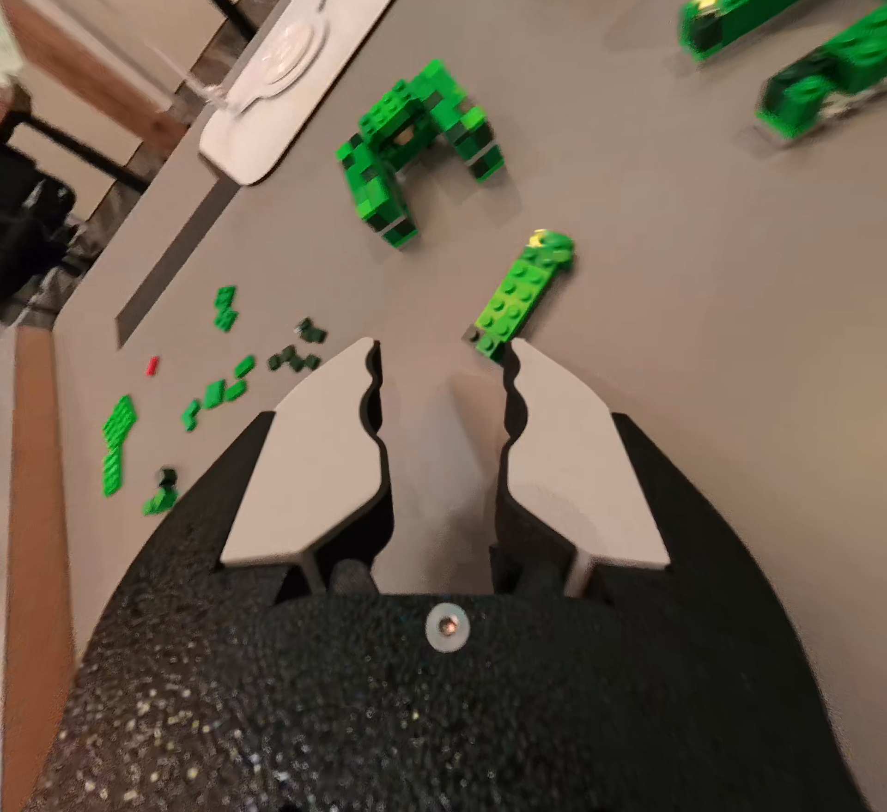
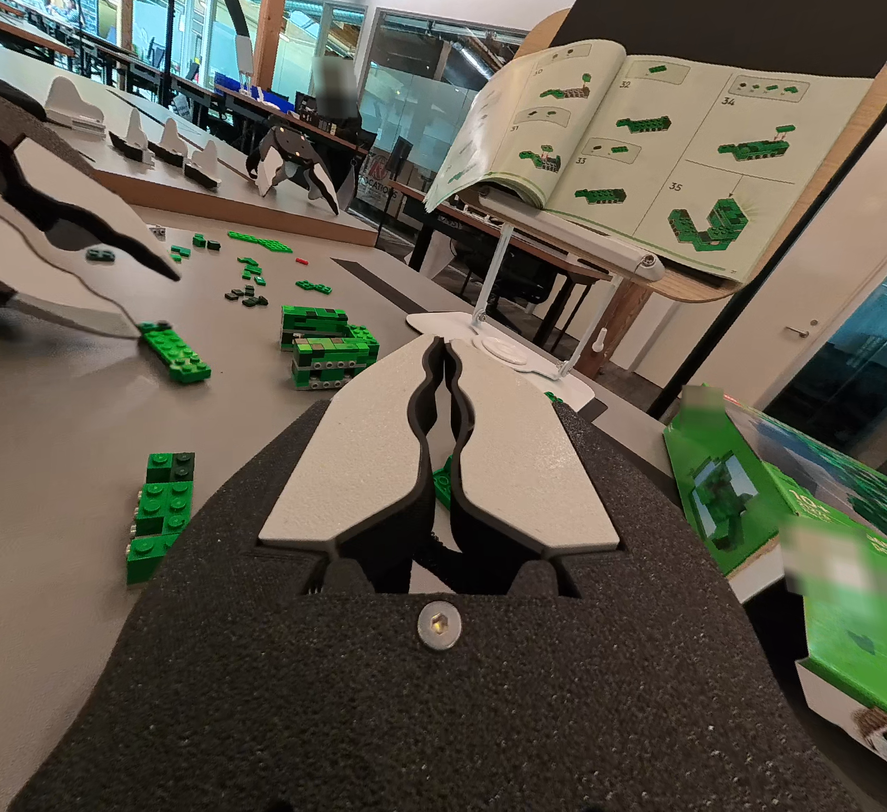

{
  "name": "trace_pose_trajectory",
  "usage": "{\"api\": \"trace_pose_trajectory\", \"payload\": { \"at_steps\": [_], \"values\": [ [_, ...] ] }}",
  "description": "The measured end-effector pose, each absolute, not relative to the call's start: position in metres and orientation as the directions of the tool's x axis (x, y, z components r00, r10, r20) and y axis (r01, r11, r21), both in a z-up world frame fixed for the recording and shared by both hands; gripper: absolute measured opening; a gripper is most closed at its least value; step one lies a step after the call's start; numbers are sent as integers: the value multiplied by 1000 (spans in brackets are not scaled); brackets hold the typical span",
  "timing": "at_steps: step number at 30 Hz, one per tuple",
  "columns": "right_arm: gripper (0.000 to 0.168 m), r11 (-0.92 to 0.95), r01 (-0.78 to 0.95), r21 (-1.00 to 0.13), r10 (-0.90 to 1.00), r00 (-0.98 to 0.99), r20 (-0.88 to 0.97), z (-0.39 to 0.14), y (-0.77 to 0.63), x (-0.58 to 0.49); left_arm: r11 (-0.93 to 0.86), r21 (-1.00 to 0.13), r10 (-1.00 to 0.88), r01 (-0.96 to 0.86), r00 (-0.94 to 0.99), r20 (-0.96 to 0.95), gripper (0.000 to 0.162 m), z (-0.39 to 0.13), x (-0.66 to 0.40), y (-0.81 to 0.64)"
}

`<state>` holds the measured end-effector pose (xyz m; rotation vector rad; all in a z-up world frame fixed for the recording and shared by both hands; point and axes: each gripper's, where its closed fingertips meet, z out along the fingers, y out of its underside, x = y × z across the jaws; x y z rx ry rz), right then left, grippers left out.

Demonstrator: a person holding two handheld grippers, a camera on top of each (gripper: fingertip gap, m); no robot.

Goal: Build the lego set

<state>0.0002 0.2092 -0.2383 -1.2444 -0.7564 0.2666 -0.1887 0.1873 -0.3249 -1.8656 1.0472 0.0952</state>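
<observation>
L gripper: jaws apart, nothing between them, hovering low over the table. Just ahead of its R fingertip lies the strip, a flat light-green sub-build w/ a yellow-tipped far end; its near end sits right at that fingertip, touching or a hair apart, can't tell which.

R gripper: jaws nearly shut, empty at the tips. A green bit shows through the gap lower down, prob lying on the table beneath, not held.

Judgement: step in hand = L pickup of the strip. To do it well: shift R so the strip sits centred btwn the jaws, square the fingers across its short sides, come down level, close on the brick walls not the studs. Avoid nudging it w/ the fingertip first; it's light and will skate. R stays free to brace.

Counts, outward from L gripper:
- strip: 1
- U-shaped build further ahead: 1
- bigger green builds far ahead-R: 3, blurred
- loose small pcs to the L: a dozen or so green, exact no. unclear
- red pc: 1
- booklet on stand, ahead of R gripper: 1
- box to its R: 1
</observation>
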Motion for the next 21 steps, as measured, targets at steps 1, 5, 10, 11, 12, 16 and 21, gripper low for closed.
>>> {"api": "trace_pose_trajectory", "payload": {
  "at_steps": [1,5,10,11,12,16,21],
  "values": [
    [0,328,211,-921,571,733,371,-238,209,0,-201,-695,-580,-690,655,-484,46,-324,-196,192],
    [0,328,211,-921,570,733,371,-238,209,0,-265,-743,-463,-614,757,-461,39,-315,-212,201],
    [0,330,214,-919,569,732,375,-238,209,0,-292,-858,-406,-423,867,-289,49,-297,-206,196],
    [0,330,214,-919,570,731,375,-238,209,0,-302,-865,-411,-400,874,-260,53,-296,-201,195],
    [0,330,214,-920,570,731,374,-238,209,0,-310,-867,-420,-390,874,-243,58,-297,-195,194],
    [0,331,210,-920,574,730,372,-238,208,-1,-315,-851,-436,-421,860,-264,73,-299,-167,195],
    [0,331,208,-921,575,729,371,-238,208,-1,-442,-748,-368,-495,861,-353,107,-317,-162,204]
  ]
}}
